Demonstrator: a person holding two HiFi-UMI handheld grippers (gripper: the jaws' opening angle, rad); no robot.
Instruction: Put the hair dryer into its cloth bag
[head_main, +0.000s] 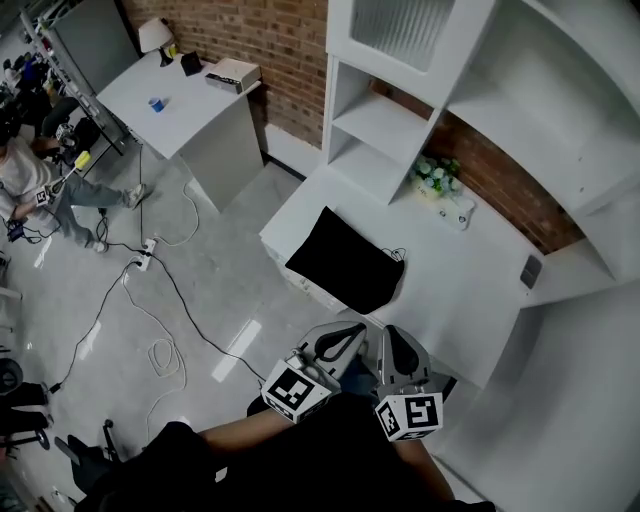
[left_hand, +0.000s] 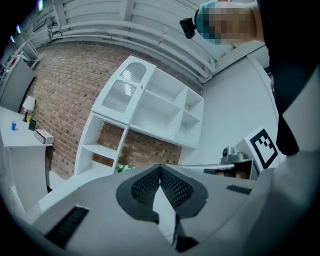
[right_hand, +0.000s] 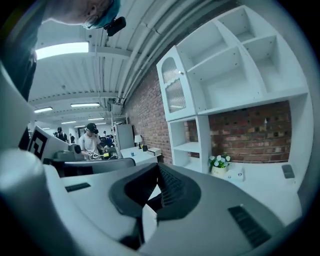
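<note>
The left tool (head_main: 352, 333) has its jaws pressed together with nothing between them. Its own view shows the ribbed pads (left_hand: 172, 186) meeting on empty air. The right tool (head_main: 393, 337) is the same, closed on nothing. Both are held side by side close to the person's body, at the near edge of the desk (head_main: 455, 295) and apart from anything on it.

Beyond them, a black cloth bag (head_main: 345, 262) lies flat on the desk near its left edge, with a thin cord (head_main: 396, 255) showing at its far corner. No hair dryer appears in any view. My judgement is that it already sits inside the bag, though the dark cloth gives no clear bulge to confirm it. If so, the task is done or nearly so, and at most closing the mouth remains. Further back, a small pot of flowers (head_main: 434, 177) stands under the white shelves (head_main: 385, 125).
</note>
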